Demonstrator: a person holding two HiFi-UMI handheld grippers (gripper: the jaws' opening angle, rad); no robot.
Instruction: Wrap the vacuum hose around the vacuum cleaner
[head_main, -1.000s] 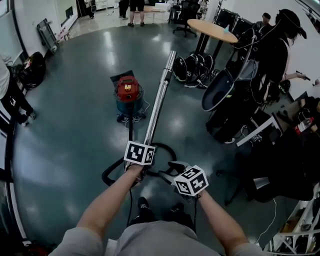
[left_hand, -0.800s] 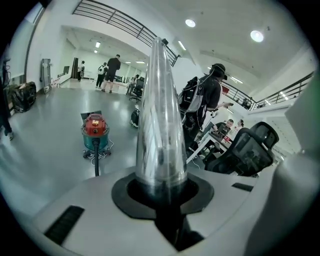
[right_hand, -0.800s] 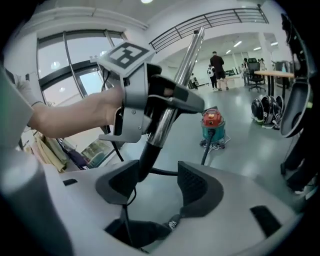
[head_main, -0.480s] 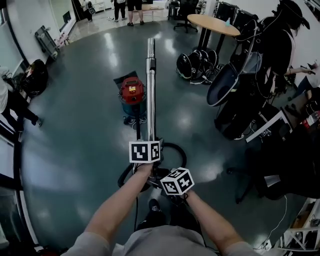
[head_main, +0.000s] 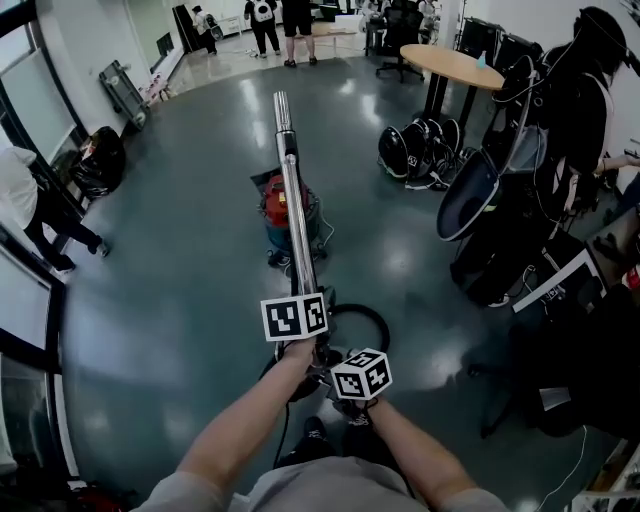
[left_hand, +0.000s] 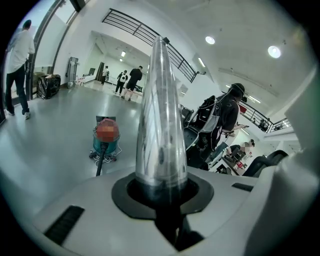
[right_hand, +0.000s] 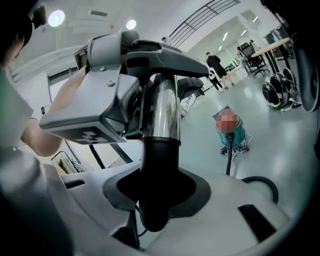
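Note:
A red-lidded, teal vacuum cleaner (head_main: 272, 203) stands on the grey floor ahead of me. Its black hose (head_main: 372, 318) runs back and loops on the floor by my hands. The metal wand tube (head_main: 290, 190) points away from me over the vacuum. My left gripper (head_main: 308, 300) is shut on the tube (left_hand: 160, 125), which fills the left gripper view, with the vacuum (left_hand: 106, 139) beyond. Just behind it, my right gripper (right_hand: 157, 197) has just been closing and holds the black cuff (right_hand: 159, 170) at the tube's lower end. The left gripper (right_hand: 100, 105) shows above it.
A round wooden table (head_main: 462, 66) and office chairs stand at the back right. Dark helmets and bags (head_main: 420, 150) lie beside them. A person in black (head_main: 575, 110) is at the right, another person (head_main: 30, 215) at the left, more at the far end. My shoes (head_main: 315, 432) are below.
The wand has swung from leaning right to pointing straight over the vacuum. My right gripper has moved in under the left one and closed round the black cuff.

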